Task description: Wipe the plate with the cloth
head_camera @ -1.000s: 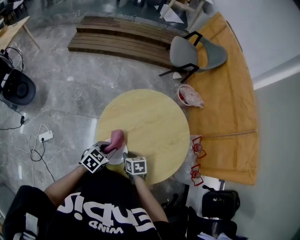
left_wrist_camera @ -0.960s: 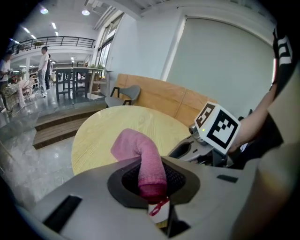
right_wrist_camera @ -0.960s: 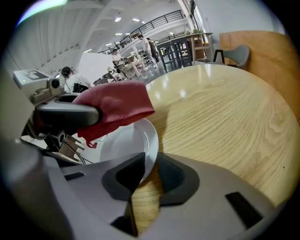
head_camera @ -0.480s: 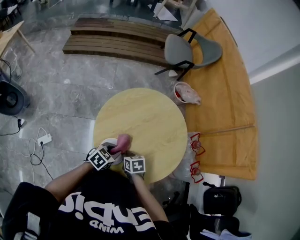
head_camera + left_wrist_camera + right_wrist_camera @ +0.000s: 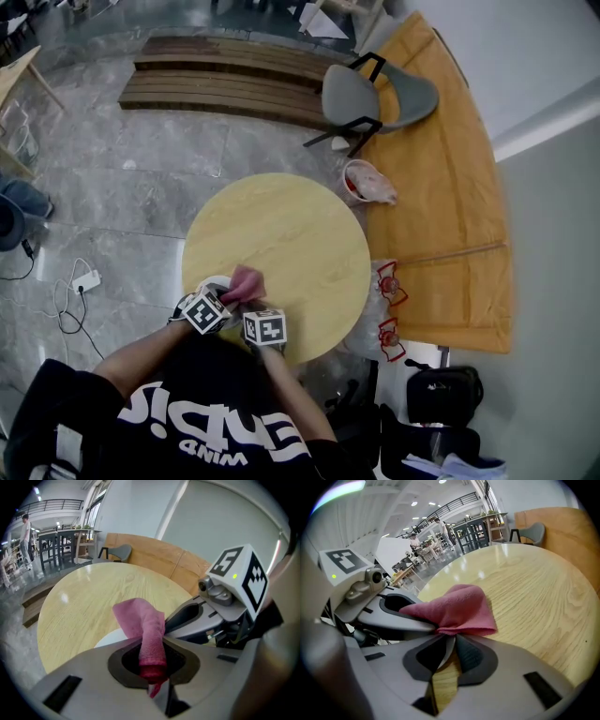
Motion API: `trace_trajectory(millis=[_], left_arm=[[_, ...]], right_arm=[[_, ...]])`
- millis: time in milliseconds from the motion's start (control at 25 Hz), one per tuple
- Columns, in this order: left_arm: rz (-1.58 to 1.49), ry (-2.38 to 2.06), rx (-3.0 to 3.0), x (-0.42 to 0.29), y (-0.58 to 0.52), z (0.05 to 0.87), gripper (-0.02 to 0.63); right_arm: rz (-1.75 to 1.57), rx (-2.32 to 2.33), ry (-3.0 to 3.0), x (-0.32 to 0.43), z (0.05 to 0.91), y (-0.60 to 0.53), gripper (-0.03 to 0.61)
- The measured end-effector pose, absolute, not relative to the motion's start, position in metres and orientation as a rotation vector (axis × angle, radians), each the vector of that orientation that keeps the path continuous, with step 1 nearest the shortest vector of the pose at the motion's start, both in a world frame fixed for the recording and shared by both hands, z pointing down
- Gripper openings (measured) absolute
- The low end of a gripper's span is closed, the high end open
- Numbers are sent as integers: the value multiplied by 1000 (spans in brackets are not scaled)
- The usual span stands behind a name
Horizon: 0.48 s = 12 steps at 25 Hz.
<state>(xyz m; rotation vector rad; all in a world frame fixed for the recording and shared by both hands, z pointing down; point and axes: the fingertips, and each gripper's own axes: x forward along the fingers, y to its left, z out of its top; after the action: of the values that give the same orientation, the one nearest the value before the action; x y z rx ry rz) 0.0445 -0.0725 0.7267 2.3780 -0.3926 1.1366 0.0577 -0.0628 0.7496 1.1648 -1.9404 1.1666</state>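
Since the earlier frames the cloth (image 5: 246,282) has slid toward the counter's right side across the plate (image 5: 210,284), baring a white crescent of plate on the cloth's left. Both things lie at the near edge of the round wooden counter (image 5: 281,234), close to the person. Left tongs (image 5: 152,645): pressed together on the pink cloth, which passes between the jaws as a rolled band and spreads out beyond them over the plate. Right tongs (image 5: 449,638): closed on a thin pale edge that appears to be the plate's rim, with the cloth's folded end lying just over the tips. The two tongs sit side by side and close together above the counter's near edge. Beyond the counter's far right edge stand a grey chair (image 5: 361,94) and a small red-rimmed bucket (image 5: 361,183) holding something pale pink; beyond its far left edge lie dark wooden benches (image 5: 225,80) on the grey stone floor (image 5: 112,187)
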Motion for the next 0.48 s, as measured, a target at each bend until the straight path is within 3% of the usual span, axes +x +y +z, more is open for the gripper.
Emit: trace_trajectory(millis=[480], left_arm=[[1197, -437, 2348, 43, -74, 736, 51]], right_arm=[[1154, 1145, -1942, 58, 750, -64, 84]])
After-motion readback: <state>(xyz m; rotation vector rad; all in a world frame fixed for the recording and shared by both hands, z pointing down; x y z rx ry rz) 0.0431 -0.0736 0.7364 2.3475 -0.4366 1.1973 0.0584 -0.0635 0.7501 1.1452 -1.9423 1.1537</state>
